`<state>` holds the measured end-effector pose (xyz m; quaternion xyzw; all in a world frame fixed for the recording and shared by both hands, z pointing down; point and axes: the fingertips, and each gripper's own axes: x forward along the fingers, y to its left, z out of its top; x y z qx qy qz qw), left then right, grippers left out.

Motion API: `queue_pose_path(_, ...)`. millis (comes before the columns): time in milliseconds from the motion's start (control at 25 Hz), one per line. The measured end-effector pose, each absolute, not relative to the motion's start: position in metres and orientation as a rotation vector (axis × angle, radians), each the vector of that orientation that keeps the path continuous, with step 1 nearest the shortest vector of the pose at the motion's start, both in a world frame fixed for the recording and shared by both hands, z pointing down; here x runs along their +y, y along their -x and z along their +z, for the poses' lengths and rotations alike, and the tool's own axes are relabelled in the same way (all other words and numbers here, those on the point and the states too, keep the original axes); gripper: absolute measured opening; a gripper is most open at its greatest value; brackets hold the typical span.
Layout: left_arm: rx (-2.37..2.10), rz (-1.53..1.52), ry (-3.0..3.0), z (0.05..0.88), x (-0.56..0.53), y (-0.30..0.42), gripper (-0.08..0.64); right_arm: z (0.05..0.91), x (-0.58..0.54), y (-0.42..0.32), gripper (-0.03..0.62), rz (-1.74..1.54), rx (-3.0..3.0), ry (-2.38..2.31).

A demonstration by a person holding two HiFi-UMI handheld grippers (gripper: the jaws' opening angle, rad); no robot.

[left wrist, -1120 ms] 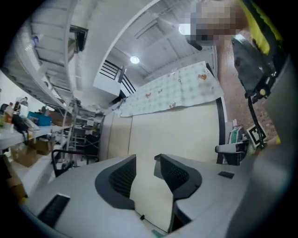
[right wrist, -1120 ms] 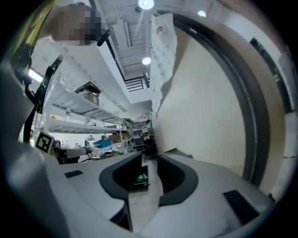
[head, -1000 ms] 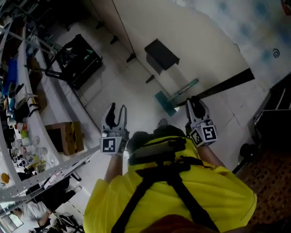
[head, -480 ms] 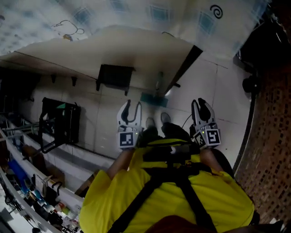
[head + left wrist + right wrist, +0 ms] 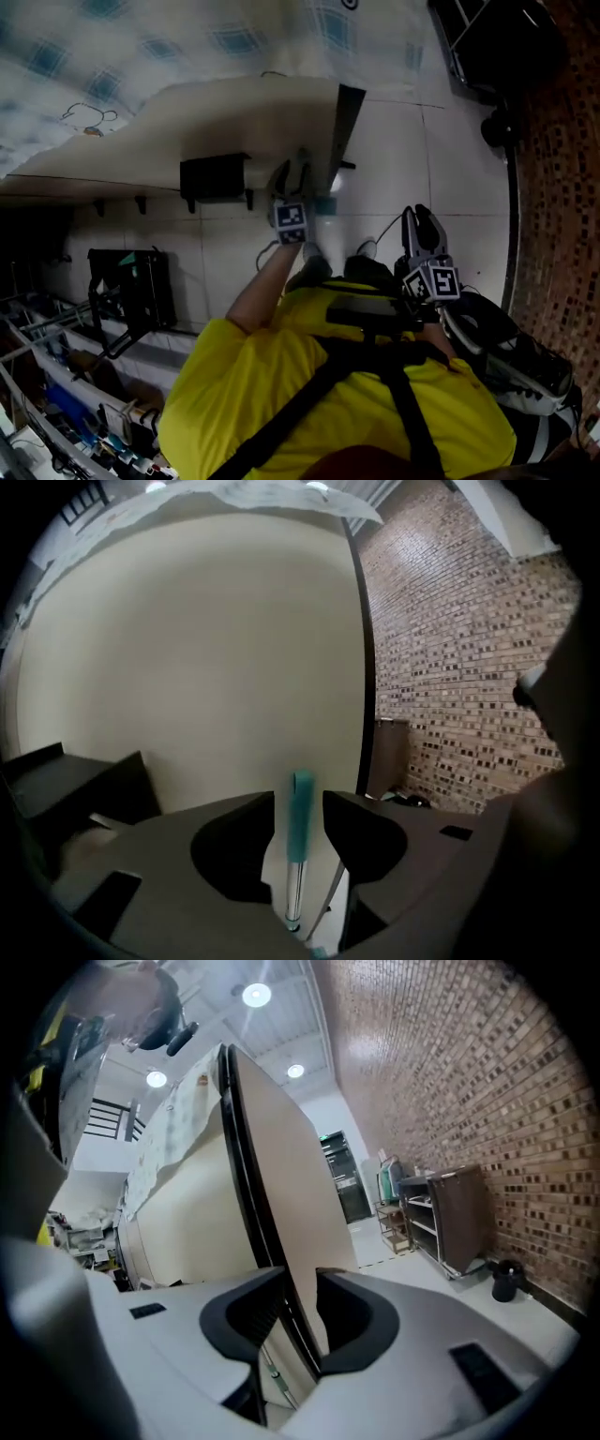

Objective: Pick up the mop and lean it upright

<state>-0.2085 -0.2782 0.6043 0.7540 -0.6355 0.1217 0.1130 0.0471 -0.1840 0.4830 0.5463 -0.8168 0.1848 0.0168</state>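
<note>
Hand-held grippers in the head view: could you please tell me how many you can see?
2. The left hand-held gripper is stretched forward, near the beige panel; the right hand-held gripper is at the right, close to the person's yellow shirt. None appears hidden.

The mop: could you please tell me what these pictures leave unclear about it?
Left gripper view: the jaws cut off the lower end of the mop, so its head and footing are hidden.
Head view: the left gripper covers most of it; the rest is dim.

Mop handle (image 5: 300, 817) before the partition (image 5: 187, 667), brick wall (image 5: 450, 649) to its right
</note>
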Motion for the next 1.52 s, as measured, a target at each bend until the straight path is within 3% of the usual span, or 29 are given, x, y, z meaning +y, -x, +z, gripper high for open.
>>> queue_pose_path(200, -1.882, 0.353, -2.16, 0.639, -0.305, 0.196, 0.166, 0.469, -0.193, -0.086, 0.11, 0.52, -2.522, -1.723)
queue_pose_path(360, -2.005, 0.275, -2.108, 0.642, -0.31, 0.203, 0.118, 0.475, -0.195, -0.111, 0.11, 0.558, -2.483, -1.771)
queue_pose_path(760, -2.037, 0.213, -2.159, 0.625, -0.281, 0.215, 0.106, 0.481, -0.195, -0.1, 0.11, 0.575, -2.539, -1.657)
queue_pose_path(1000, -1.997, 0.093, -2.219, 0.555, -0.213, 0.212, 0.106, 0.475, -0.198, -0.094, 0.11, 0.543, -2.585, -1.605)
queue_pose_path(1280, -2.007, -0.056, -2.372, 0.428, -0.176, 0.209, 0.104, 0.446, -0.218, -0.084, 0.109, 0.289, -2.648, -1.609)
queue_pose_path(1520, -1.976, -0.167, -2.44, 0.372, -0.17, 0.193, 0.104, 0.38, -0.238, -0.037, 0.11, 0.075, -2.791, -1.525)
